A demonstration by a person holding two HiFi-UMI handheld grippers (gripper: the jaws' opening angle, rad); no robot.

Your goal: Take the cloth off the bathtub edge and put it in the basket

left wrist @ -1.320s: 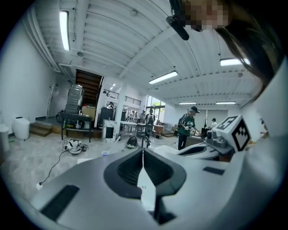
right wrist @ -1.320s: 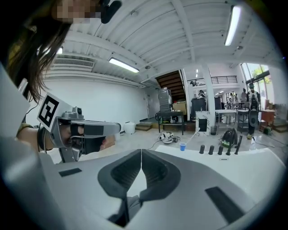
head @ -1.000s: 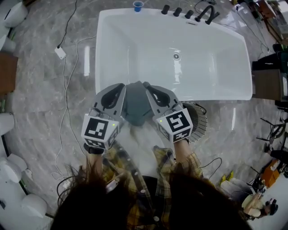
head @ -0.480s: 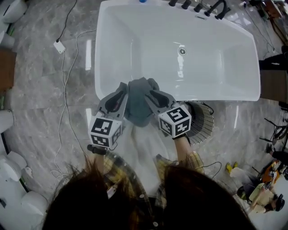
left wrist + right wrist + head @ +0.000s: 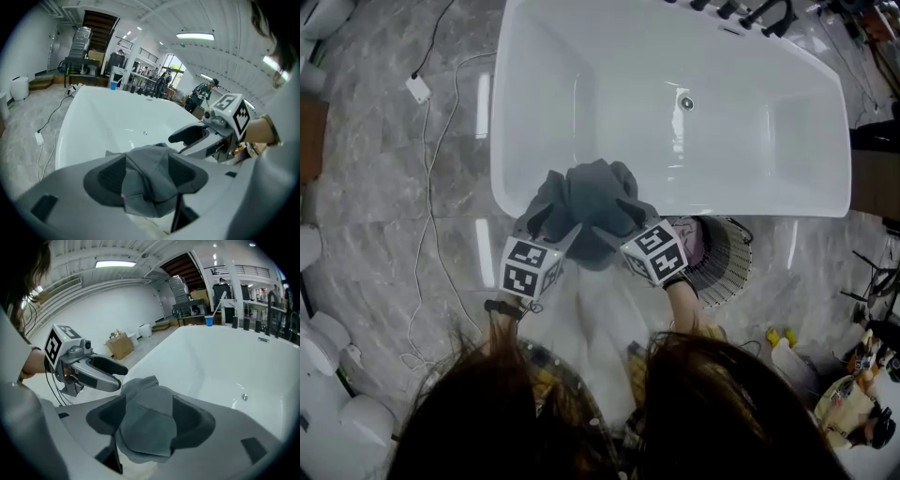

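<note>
- A white bathtub [image 5: 722, 159] fills the floor ahead, with its dark taps [image 5: 769, 14] at the far end and a drain [image 5: 686, 102] in the bottom.
- A thin cable [image 5: 436, 187] with a small white plug box [image 5: 417, 89] trails over the marble floor to the left of the tub.
- A blue cup [image 5: 209, 320] stands on the tub's far rim.
- The cloth [image 5: 591, 202] is grey, soft and bunched into folds, and it sits on the tub's near edge between the two grippers.
- The left gripper [image 5: 147, 171] has just been opening its jaws. They stand wide, with the cloth lying loosely between the pads.
- The right gripper [image 5: 147, 416] is the same: its jaws have just spread, and cloth sits in the gap.
- A wire basket [image 5: 727, 262] stands on the floor against the tub's near side, just right of the right gripper, which covers its left part. I cannot tell what is in it.
</note>
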